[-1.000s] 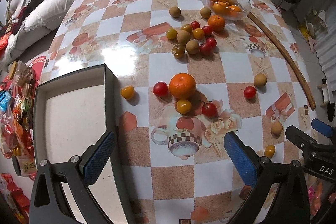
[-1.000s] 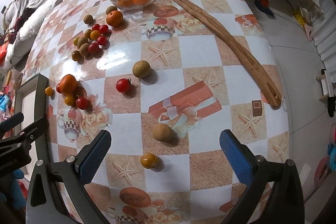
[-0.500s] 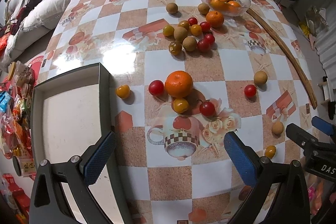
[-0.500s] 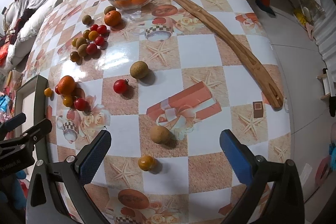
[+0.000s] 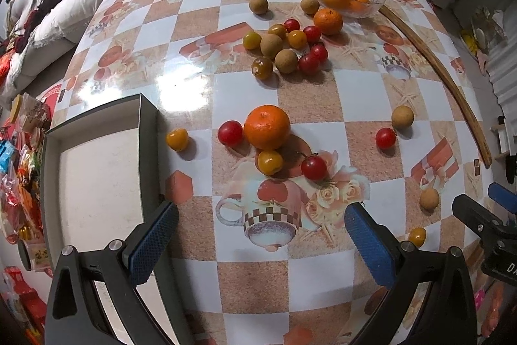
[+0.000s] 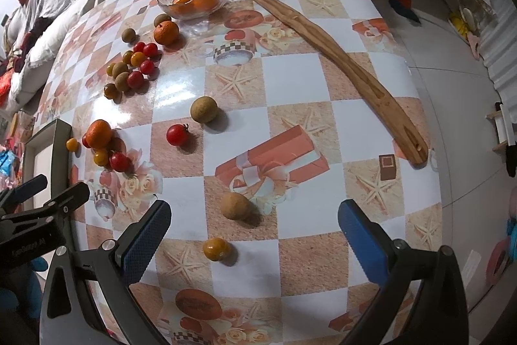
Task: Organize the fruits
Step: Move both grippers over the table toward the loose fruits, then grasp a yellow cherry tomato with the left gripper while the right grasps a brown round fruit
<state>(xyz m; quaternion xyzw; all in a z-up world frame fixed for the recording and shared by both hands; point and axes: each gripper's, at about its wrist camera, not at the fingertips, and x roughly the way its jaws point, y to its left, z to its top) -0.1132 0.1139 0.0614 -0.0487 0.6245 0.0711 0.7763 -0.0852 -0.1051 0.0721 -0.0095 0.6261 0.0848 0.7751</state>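
Left claw (image 5: 260,241) wide open, empty, mandarin (image 5: 267,127) at frame center; right claw (image 6: 253,236) wide open, empty, over surface (image 6: 339,80).

Bright overhead light; white glare on the tablecloth (image 5: 181,86) at centre left. Short soft shadows. Strong fisheye curvature, dark corners.

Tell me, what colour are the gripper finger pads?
Blue pads, textured, on black arms; clearest in the right wrist view.
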